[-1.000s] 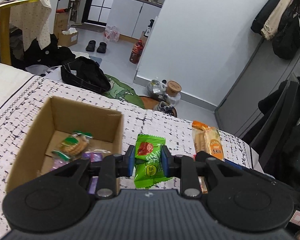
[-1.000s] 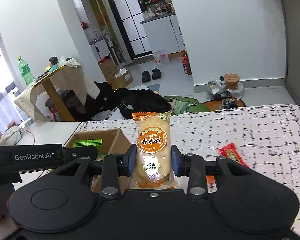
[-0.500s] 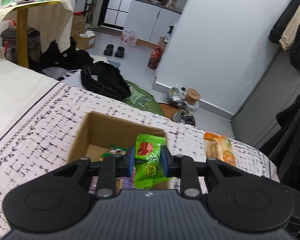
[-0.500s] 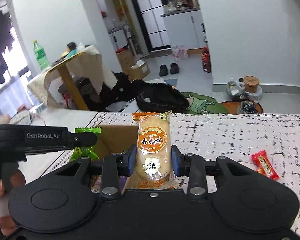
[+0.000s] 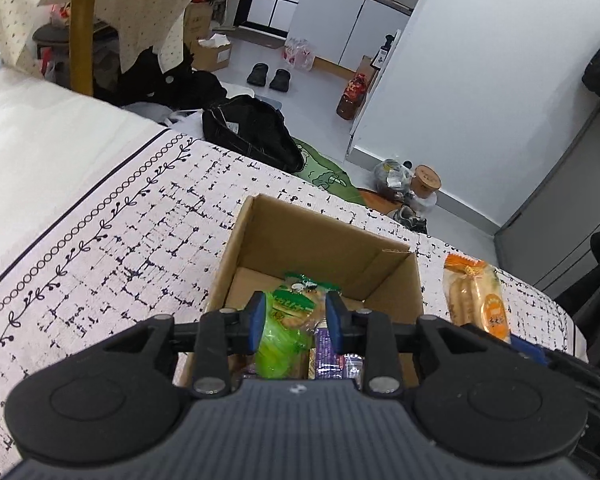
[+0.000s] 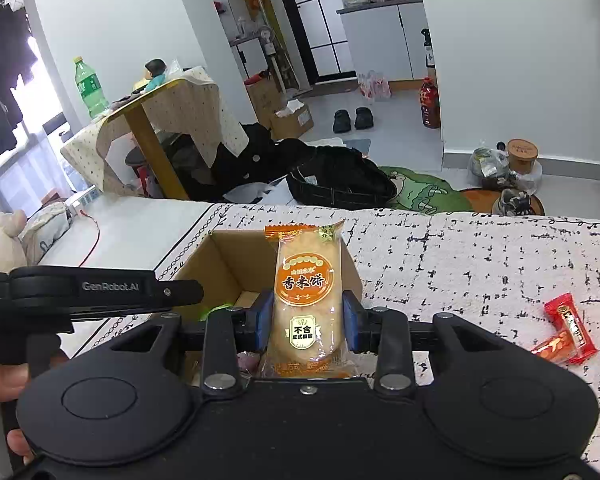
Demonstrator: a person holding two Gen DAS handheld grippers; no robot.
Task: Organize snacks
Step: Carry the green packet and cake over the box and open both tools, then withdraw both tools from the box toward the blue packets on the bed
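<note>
box: open brown cardboard box (image 5: 324, 248) on the patterned surface (image 5: 112, 248), green cracker pack (image 5: 296, 304) and purple wrappers inside | left claw (image 5: 296, 322) over it, jaws opening, green packet (image 5: 278, 350) now dropped loose between them | right claw (image 6: 307, 316) pinching orange rice-cracker pack (image 6: 306, 296), closer to box than a second ago

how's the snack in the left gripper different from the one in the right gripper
The green packet is crumpled and drops from the opening left gripper into the cardboard box. The orange rice cracker pack is longer, upright, clamped in the right gripper. Both are sealed snacks over that box.
</note>
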